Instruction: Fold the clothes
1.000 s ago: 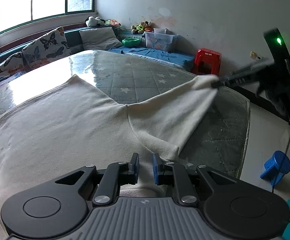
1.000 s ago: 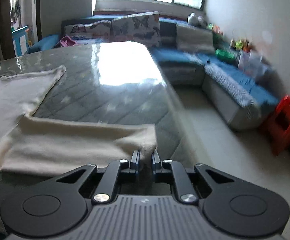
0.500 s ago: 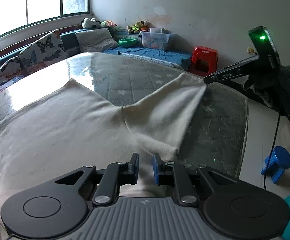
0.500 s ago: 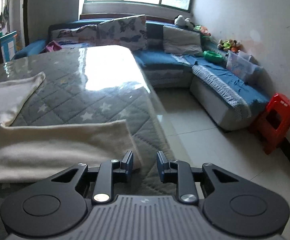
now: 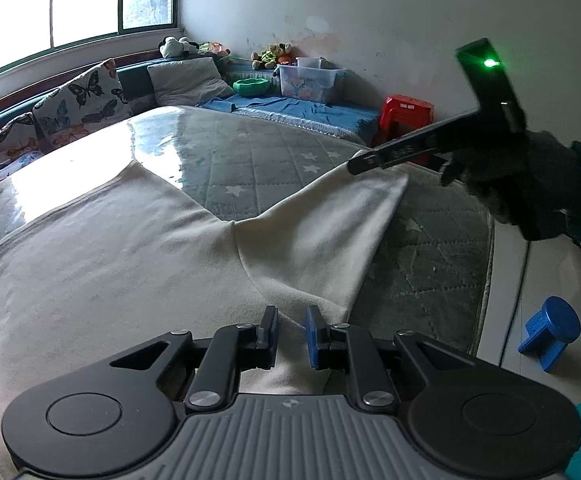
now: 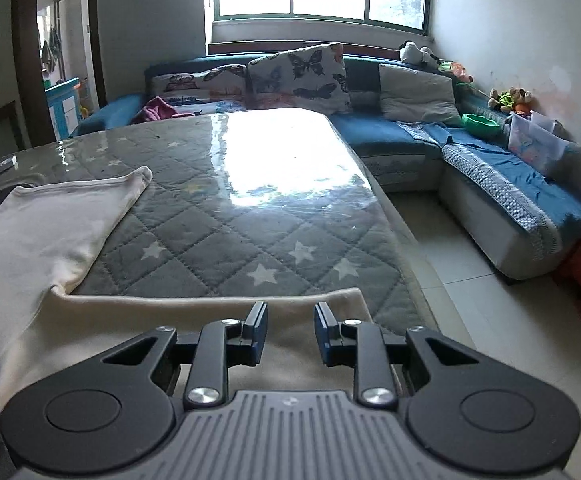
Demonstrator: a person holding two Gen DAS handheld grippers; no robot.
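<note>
A cream long-sleeved garment (image 5: 122, 264) lies spread flat on the grey star-quilted table (image 5: 250, 160). Its sleeve (image 5: 330, 224) stretches out toward the table's right edge. My left gripper (image 5: 291, 334) is slightly open just above the garment near the sleeve's base, holding nothing. My right gripper (image 6: 290, 332) is open and empty, hovering above the sleeve's cuff end (image 6: 342, 304). In the left wrist view the right gripper (image 5: 442, 140) is raised over the cuff in a gloved hand (image 5: 530, 184). The garment's body (image 6: 42, 232) shows at the left of the right wrist view.
A blue sofa (image 6: 490, 160) with butterfly cushions (image 6: 298, 76) wraps around the table's far sides. A red stool (image 5: 408, 110) and a clear storage box (image 5: 310, 82) stand by the wall. A blue plastic stool (image 5: 550, 332) lies on the tiled floor beyond the table's edge (image 5: 490, 280).
My right gripper let go of the sleeve cuff, opened and lifted away. The sleeve now lies flat on the table. My left gripper stayed in place.
</note>
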